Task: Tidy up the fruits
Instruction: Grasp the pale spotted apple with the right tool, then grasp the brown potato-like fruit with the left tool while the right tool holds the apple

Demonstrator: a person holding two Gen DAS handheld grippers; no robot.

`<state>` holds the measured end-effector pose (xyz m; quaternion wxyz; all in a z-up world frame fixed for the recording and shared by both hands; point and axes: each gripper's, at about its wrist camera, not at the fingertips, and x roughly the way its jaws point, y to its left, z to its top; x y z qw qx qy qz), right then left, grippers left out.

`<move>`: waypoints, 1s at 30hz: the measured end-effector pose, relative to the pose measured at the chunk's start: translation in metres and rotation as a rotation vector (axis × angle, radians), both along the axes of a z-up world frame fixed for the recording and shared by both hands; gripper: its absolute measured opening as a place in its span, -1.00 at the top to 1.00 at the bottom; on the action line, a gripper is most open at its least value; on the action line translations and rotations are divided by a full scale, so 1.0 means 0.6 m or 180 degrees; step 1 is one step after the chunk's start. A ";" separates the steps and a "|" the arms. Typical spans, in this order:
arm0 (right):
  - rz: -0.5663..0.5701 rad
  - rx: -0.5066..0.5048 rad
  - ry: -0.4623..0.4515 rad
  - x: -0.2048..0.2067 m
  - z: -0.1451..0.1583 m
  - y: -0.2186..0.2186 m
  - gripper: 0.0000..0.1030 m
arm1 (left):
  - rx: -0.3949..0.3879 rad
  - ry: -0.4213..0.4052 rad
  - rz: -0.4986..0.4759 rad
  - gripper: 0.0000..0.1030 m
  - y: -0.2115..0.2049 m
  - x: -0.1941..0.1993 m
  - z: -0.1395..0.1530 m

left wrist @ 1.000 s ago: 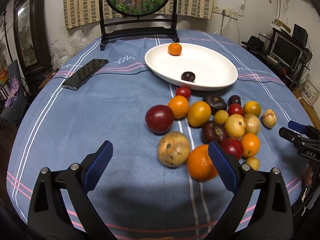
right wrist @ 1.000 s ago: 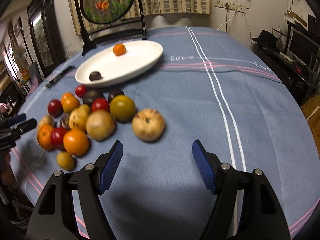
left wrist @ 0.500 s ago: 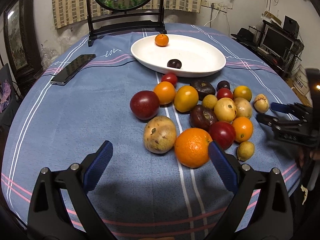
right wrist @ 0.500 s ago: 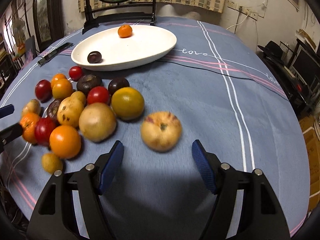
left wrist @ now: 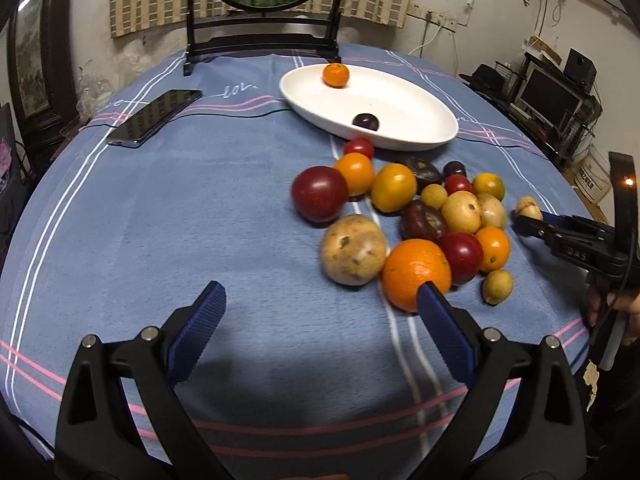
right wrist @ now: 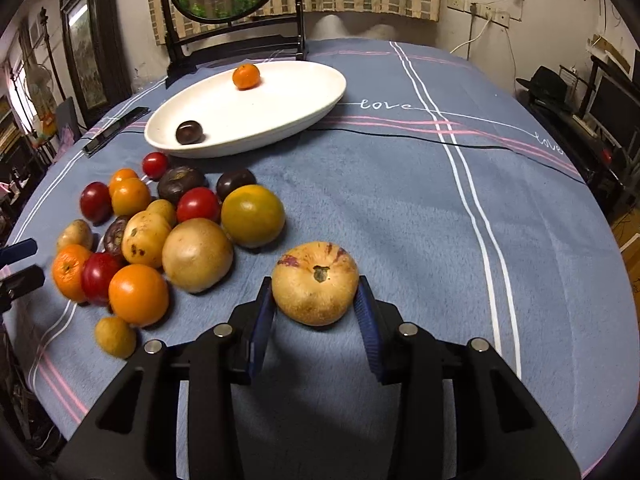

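the right gripper [right wrist: 316, 302] is closing its jaws on the pale round fruit [right wrist: 315, 283] sitting between them, at its widest sides; probably firm, smooth, maybe slippery. the left gripper [left wrist: 320, 308] is hanging wide open, holding nothing.

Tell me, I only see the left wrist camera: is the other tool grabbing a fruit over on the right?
Observer: Yes. The right tool is closing, with a pale round fruit between its pads.
Operator: Is it stuck in the pile?
Observer: No. It sits alone on the blue cloth, apart from the nearest yellow-green fruit.
Operator: What's on top of it?
Observer: Purple streaks and a dark stem scar.
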<state>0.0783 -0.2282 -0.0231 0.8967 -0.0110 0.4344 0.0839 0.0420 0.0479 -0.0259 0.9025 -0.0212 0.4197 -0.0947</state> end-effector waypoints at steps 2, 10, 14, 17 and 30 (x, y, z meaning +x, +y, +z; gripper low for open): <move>0.0014 0.0008 -0.0006 -0.004 0.000 0.001 0.21 | 0.0091 0.0001 0.0002 -0.89 0.000 -0.002 -0.004; 0.0052 0.0028 -0.0078 -0.013 0.002 0.005 0.21 | 0.0336 0.0179 0.0031 -0.79 -0.003 0.013 -0.040; 0.0061 0.0041 -0.0082 -0.013 0.001 0.006 0.21 | 0.0365 0.0215 0.0066 -0.79 -0.005 0.025 -0.049; 0.0079 0.0053 -0.0088 -0.012 0.000 0.006 0.21 | 0.0365 0.0239 0.0042 -0.78 -0.011 0.034 -0.048; 0.0121 0.0144 -0.0067 -0.010 -0.002 0.005 0.21 | 0.0098 0.0200 -0.0152 0.24 -0.043 0.078 -0.034</move>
